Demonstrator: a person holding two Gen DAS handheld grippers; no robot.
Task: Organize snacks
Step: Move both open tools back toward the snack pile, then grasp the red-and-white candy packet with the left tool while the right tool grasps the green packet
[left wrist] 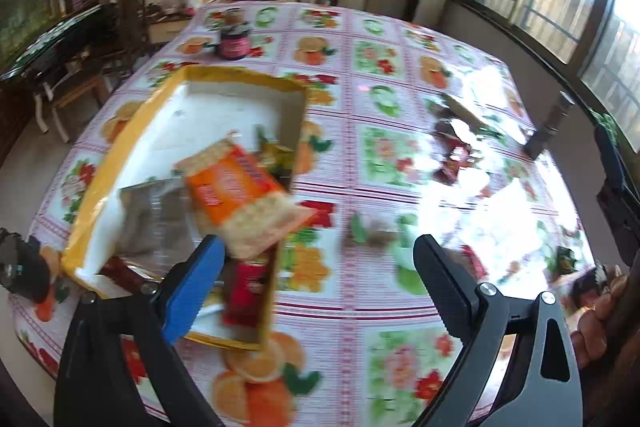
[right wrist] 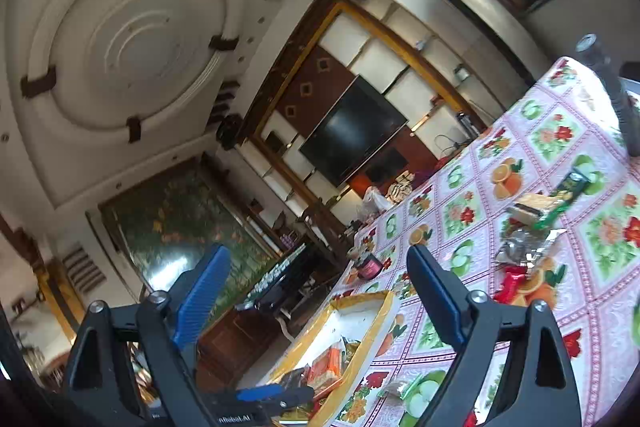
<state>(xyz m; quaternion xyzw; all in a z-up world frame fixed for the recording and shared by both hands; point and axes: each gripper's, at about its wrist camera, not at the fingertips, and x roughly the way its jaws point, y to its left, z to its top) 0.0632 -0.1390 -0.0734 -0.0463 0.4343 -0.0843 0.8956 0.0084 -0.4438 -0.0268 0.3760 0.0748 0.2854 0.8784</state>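
A yellow-rimmed white box (left wrist: 132, 131) sits on the flowered tablecloth (left wrist: 380, 131) and holds several snack packs. An orange cracker pack (left wrist: 244, 195) lies tilted over the box's right wall, blurred, just beyond my left gripper (left wrist: 320, 247), which is open and empty. A red pack (left wrist: 246, 291) and a grey pack (left wrist: 156, 219) lie in the box. My right gripper (right wrist: 320, 259) is open and empty, raised and tilted, with the box (right wrist: 360, 307) below it. Loose snacks (right wrist: 532, 227) lie on the table to its right, also in the left wrist view (left wrist: 456, 151).
A dark jar with a pink label (left wrist: 234, 41) stands at the table's far side. A small green-and-brown snack (left wrist: 372, 233) lies near the left gripper. A dark post (left wrist: 552, 127) stands at the right edge. A TV and shelves are beyond the table.
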